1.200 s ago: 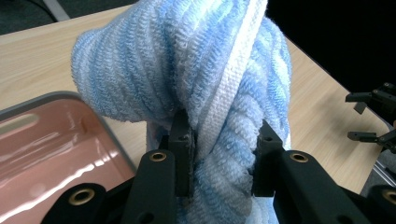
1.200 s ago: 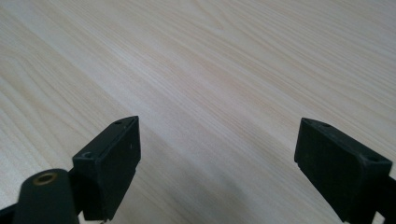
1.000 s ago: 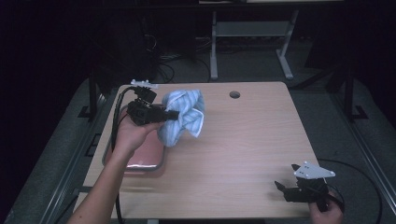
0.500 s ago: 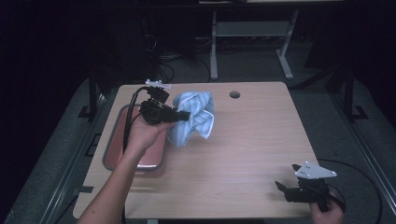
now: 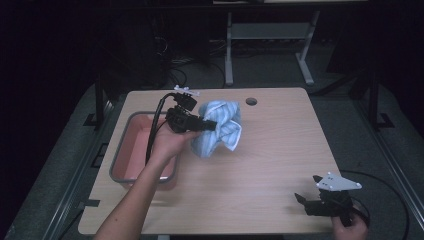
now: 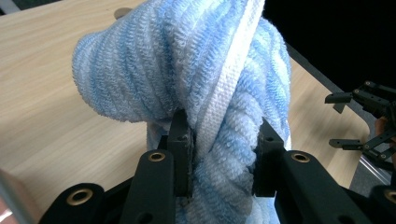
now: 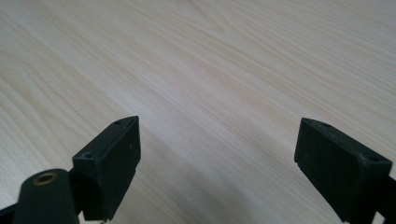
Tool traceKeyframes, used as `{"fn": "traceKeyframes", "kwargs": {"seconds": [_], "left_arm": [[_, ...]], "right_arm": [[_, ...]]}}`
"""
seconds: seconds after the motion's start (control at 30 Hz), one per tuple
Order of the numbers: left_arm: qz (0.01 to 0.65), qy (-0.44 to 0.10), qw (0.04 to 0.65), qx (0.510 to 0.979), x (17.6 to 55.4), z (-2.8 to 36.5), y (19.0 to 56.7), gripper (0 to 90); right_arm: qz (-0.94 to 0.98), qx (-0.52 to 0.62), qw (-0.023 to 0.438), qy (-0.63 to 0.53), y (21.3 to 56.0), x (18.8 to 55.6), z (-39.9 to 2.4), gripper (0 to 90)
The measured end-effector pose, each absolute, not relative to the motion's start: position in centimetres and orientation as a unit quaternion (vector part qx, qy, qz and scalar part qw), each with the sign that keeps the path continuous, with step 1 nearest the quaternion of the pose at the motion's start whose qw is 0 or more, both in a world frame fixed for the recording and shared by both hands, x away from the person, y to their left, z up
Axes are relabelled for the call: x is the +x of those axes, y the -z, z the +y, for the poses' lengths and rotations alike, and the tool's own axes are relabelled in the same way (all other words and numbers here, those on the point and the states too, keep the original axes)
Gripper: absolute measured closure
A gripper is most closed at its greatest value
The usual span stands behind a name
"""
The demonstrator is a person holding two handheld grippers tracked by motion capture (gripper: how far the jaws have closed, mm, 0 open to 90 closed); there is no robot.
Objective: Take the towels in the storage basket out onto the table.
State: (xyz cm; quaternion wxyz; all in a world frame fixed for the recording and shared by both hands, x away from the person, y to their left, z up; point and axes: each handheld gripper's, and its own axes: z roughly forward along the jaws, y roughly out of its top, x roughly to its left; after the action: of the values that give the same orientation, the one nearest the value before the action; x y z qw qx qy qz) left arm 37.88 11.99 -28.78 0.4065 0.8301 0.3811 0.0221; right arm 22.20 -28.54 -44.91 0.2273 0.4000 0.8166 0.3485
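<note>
A bunched light blue and white striped towel (image 5: pixel 220 127) hangs above the middle of the wooden table (image 5: pixel 260 170). My left gripper (image 5: pixel 212 125) is shut on it, and in the left gripper view both black pads (image 6: pixel 180 140) press into the towel's (image 6: pixel 196 70) folds. My right gripper (image 5: pixel 305 202) rests low at the table's front right corner. Its jaws stand wide apart over bare wood, with nothing between its fingertips (image 7: pixel 217 158).
A pink tub with a grey rim (image 5: pixel 120 150) sits at the table's left side, under my left forearm. A round cable hole (image 5: pixel 251 101) lies near the far edge. Dark floor and a metal stand (image 5: pixel 270 40) lie beyond the table.
My left gripper has carried the towel rightward from above the tub toward the table's middle. The right gripper has stayed where it was.
</note>
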Motion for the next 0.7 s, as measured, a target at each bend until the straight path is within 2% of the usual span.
{"fn": "traceKeyframes", "kwargs": {"seconds": [0.7], "left_arm": [[0.373, 0.002, 0.402, 0.836, 39.4, 8.1, 30.5, 66.9]], "right_arm": [[0.818, 0.395, 0.225, -0.351, 44.9, 22.4, -28.5, 13.9]]}}
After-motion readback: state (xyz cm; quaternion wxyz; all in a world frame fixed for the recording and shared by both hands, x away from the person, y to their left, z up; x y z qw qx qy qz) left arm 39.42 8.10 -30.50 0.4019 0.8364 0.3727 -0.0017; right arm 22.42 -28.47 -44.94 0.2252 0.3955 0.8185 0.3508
